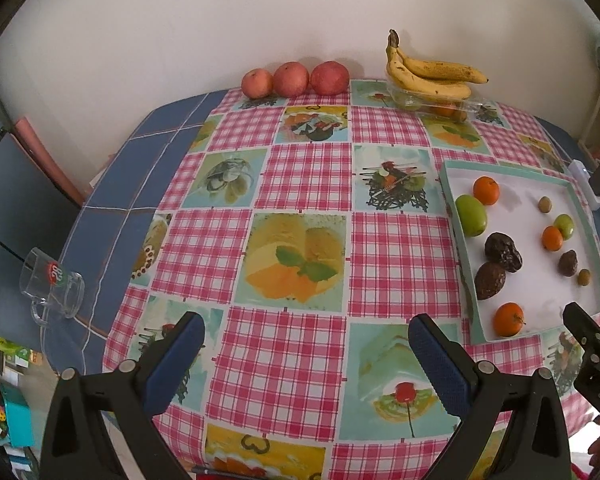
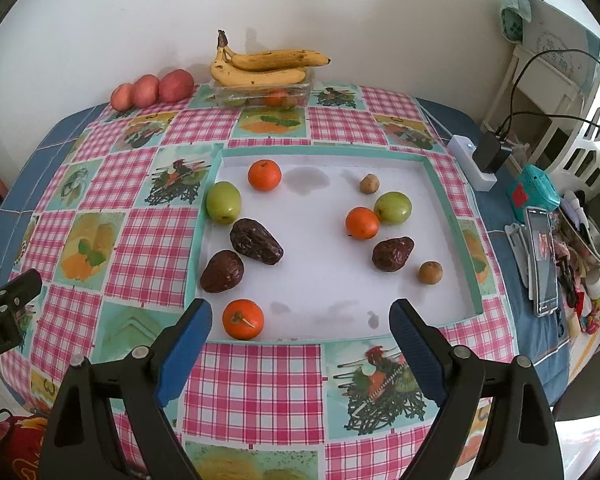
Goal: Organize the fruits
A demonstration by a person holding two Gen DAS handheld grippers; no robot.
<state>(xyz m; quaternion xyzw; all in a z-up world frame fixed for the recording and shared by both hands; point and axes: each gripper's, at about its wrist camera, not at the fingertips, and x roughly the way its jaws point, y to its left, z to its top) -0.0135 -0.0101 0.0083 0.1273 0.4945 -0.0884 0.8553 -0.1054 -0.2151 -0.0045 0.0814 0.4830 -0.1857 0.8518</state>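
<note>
A white tray with a teal rim (image 2: 432, 168) (image 1: 446, 172) holds loose fruit: three oranges (image 2: 243, 319) (image 2: 264, 175) (image 2: 362, 222), two green fruits (image 2: 223, 202) (image 2: 393, 207), three dark wrinkled avocados (image 2: 256, 241) (image 2: 222, 271) (image 2: 392, 254) and two small brown fruits (image 2: 369, 183) (image 2: 430, 272). My right gripper (image 2: 300, 322) is open and empty, just before the tray's near edge, the nearest orange by its left finger. My left gripper (image 1: 306, 336) is open and empty over the tablecloth, left of the tray. Three red apples (image 1: 294, 79) and bananas (image 1: 428, 70) on a clear container (image 1: 432, 102) stand by the wall.
A glass mug (image 1: 54, 286) lies at the table's left edge. A power strip with a charger (image 2: 480, 160), a phone (image 2: 542, 260) and clutter sit right of the tray. The checked tablecloth (image 1: 300, 240) covers the table.
</note>
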